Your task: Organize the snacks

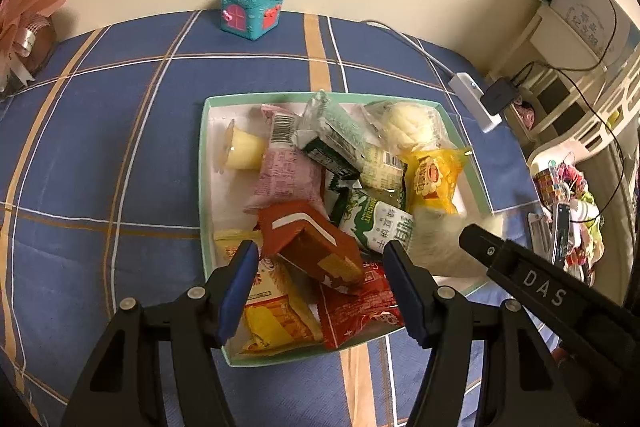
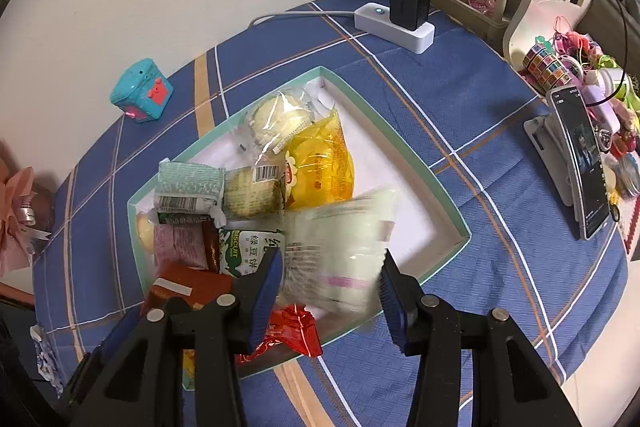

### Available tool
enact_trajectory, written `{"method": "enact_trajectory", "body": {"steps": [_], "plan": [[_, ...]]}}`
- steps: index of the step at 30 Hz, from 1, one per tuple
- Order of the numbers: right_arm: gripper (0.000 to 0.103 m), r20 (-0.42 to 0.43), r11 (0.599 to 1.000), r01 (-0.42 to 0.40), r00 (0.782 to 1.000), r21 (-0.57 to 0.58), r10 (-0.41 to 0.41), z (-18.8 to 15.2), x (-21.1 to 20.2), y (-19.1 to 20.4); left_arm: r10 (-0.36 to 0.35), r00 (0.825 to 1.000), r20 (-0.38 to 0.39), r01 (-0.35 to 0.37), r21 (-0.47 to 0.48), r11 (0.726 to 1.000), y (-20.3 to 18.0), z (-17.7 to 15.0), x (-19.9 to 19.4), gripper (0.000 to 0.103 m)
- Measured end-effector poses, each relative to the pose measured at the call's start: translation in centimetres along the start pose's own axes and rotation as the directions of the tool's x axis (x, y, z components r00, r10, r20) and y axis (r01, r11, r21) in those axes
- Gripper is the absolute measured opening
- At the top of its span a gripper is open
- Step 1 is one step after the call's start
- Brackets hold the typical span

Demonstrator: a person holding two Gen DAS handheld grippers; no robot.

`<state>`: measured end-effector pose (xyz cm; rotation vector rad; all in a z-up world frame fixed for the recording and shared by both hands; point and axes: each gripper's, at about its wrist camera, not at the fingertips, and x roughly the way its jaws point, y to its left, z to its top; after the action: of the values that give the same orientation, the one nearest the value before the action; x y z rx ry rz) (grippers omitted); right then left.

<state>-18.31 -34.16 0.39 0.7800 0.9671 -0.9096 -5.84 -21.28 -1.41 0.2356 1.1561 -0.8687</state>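
Nearest the right wrist camera, a pale packet point(image 2: 340, 247) is seen between the fingers of the right gripper point(image 2: 330, 291), over the near corner of the box point(image 2: 400, 131). The packet is smeared, so it cannot be told whether the narrow-set blue pads are pressed on it. It is judged to be light, soft and crinkly, with slippery film. It is best taken across its flat middle or by a sealed end, and gently, since the contents could be crushed.

The left gripper point(image 1: 320, 291) is held with its fingers moderately wide and nothing gripped, above the box's near edge. Just beyond it, inside the box, a stiff red-brown packet point(image 1: 312, 247) is propped at a tilt on a glossy red foil packet point(image 1: 360, 311).

Toward the middle of the box a green biscuit packet point(image 1: 376, 223) and a matte pink packet point(image 1: 284, 175) are piled. At the box's left wall, 1 rigid jelly cup point(image 1: 244, 151) is lying on its side. Toward the far right corner a shiny yellow packet point(image 1: 434, 179) and a round bun in clear film point(image 1: 404, 131), likely squashy, are found.

The box is shallow, white inside with a mint rim, and is set on a bench covered with blue checked cloth. Well beyond the box, a teal toy house point(image 1: 253, 7) is stood by the wall. A white power strip point(image 1: 474, 95) is lying to the box's far right.
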Motion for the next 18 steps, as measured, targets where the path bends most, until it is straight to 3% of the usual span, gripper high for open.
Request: {"method": "enact_trajectory", "body": {"steps": [3, 6, 11, 13, 18], "plan": [[0.051, -0.003, 1.0, 0.019, 1.0, -0.002, -0.019, -0.1, 0.2, 0.0, 0.003, 1.0, 0.013, -0.003, -0.011, 1.0, 0.6, 0.2, -0.4, 0.066], [0.061, -0.014, 1.0, 0.008, 1.0, 0.006, -0.008, -0.2, 0.4, -0.1, 0.019, 1.0, 0.014, -0.018, -0.03, 0.999, 1.4, 0.3, -0.6, 0.066], [0.069, -0.02, 1.0, 0.02, 1.0, -0.01, -0.02, -0.3, 0.5, 0.2, 0.029, 1.0, 0.013, -0.028, -0.073, 0.997, 2.8, 0.5, -0.8, 0.069], [0.075, -0.025, 0.999, 0.025, 0.999, -0.02, -0.026, -0.5, 0.5, 0.5, 0.046, 0.999, 0.013, -0.044, -0.092, 0.995, 3.4, 0.6, -0.9, 0.076], [0.085, -0.027, 0.997, 0.045, 0.999, -0.061, -0.047, -0.8, 0.7, 1.4, 0.142, 0.99, 0.005, -0.141, -0.122, 0.983, 5.4, 0.7, -0.9, 0.078]]}}
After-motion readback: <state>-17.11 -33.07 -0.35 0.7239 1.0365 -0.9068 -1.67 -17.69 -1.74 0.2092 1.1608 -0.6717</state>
